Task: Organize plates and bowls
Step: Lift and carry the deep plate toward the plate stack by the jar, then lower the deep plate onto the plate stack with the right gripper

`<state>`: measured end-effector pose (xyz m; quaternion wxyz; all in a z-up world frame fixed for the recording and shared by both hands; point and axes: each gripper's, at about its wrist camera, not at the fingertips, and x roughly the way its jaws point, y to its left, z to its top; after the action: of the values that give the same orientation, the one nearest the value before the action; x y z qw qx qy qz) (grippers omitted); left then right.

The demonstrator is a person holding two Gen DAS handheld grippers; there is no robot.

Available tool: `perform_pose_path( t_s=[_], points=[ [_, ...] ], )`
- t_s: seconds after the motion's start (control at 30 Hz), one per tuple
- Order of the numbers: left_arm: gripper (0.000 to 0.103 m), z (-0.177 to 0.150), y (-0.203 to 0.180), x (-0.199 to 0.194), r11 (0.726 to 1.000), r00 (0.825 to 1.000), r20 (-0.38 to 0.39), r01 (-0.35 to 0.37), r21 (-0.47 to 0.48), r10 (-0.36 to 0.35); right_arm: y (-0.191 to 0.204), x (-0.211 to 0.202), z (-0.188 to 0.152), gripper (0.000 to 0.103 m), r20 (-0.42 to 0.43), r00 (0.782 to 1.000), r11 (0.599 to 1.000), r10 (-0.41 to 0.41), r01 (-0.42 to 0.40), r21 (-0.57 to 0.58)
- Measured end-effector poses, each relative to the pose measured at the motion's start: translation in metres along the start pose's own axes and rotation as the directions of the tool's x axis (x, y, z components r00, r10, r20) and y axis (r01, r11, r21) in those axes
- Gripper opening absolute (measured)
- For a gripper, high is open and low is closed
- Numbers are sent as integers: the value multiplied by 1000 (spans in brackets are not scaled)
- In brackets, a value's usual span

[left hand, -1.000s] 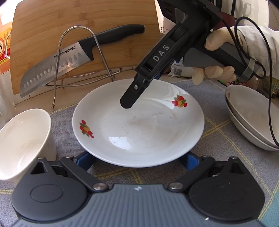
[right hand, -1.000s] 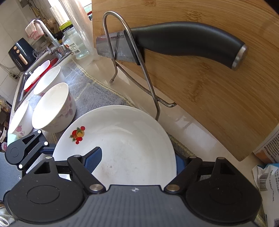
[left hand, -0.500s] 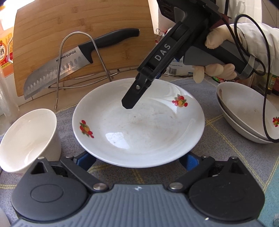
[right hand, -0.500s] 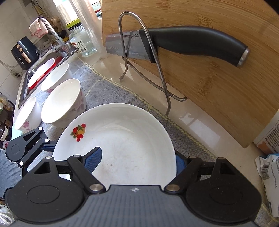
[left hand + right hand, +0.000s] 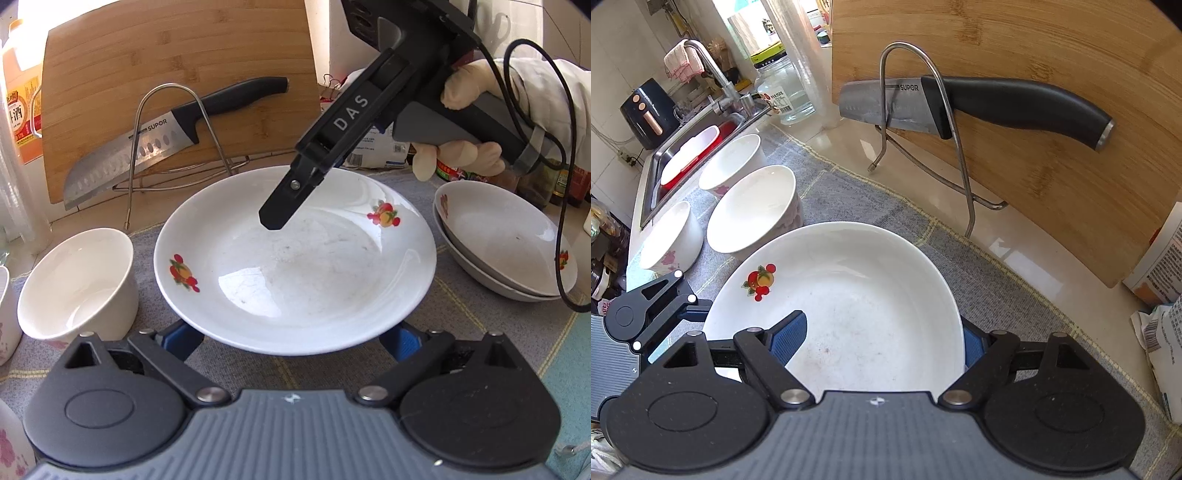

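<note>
A white plate (image 5: pixel 295 280) with red fruit prints hangs just above the grey mat, carried between both grippers. My left gripper (image 5: pixel 291 338) has its blue fingers (image 5: pixel 181 338) tucked under the plate's near rim on either side, with the pads hidden. My right gripper (image 5: pixel 879 339) straddles the opposite rim, one blue pad (image 5: pixel 788 334) inside the plate and the other outside it. In the left wrist view its black finger (image 5: pixel 277 218) reaches down into the plate, with a gloved hand (image 5: pixel 465 122) behind it. Two more plates (image 5: pixel 506 251) lie stacked at the right.
Three white bowls (image 5: pixel 753 210) (image 5: pixel 670 236) (image 5: pixel 731 162) stand on the mat left of the plate, near a sink (image 5: pixel 687 155). Behind, a knife (image 5: pixel 159 144) rests on a wire rack (image 5: pixel 207 122) against a bamboo cutting board (image 5: pixel 177 81). Bottles and packets line the back edge.
Both grippers have risen a little and drifted away from the cutting board, carrying the plate along. The stacked plates at the right have come further into the left wrist view.
</note>
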<state>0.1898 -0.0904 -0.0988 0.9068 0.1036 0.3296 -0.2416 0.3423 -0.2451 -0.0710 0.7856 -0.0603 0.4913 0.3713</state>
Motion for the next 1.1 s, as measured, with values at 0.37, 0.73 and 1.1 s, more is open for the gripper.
perform_pose_path(
  t_s=[0.37,0.73,1.1],
  points=[
    [99,-6,-7,-20,1000,1000,-4,-5,2,5,24,-12,-11,88,21,1000,1000,1,0,-8],
    [99,-10,-21,-39,1000,1000,-14,12,16,-12,41,-27,-31,88,44,999,1000,-10,9,16],
    [99,-14,-34,-59,999,999,-23,35,41,-34,57,-42,-57,88,66,998,998,-25,22,54]
  ],
)
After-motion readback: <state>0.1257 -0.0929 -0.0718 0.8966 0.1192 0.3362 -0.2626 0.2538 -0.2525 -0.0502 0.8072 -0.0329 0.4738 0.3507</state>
